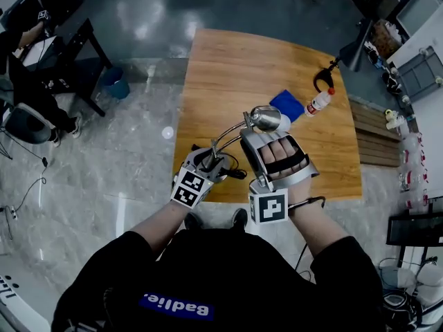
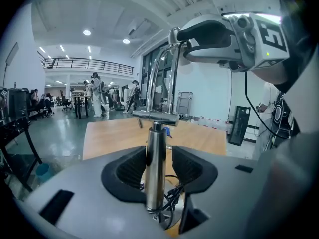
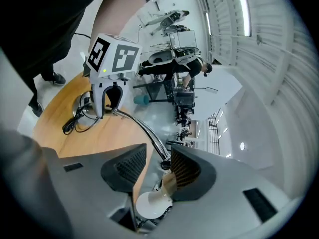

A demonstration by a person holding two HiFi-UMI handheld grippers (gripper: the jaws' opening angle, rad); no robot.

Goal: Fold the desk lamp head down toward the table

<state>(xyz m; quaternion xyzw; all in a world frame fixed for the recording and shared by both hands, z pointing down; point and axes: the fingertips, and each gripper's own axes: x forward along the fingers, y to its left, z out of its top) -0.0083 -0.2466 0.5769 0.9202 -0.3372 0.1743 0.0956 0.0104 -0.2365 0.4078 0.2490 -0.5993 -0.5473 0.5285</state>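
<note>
Head view: both forearms reach forward from the body over the near edge of the wooden table (image 1: 235, 68). The right hand (image 1: 280, 151) lies back-up under a black strap. Its right gripper (image 1: 266, 131) points at the chrome lamp head (image 1: 265, 118), which hangs above the table on its curved arm. The left gripper (image 1: 211, 159) sits lower, at the lamp's foot.

Left gripper view: the jaws stand apart around the upright lamp post (image 2: 155, 168), with a gap on one side, so nothing is clamped.

Right gripper view: the jaws are released too. The lamp's neck is close against one pad and the white bulb (image 3: 152, 203) is just below.
</note>
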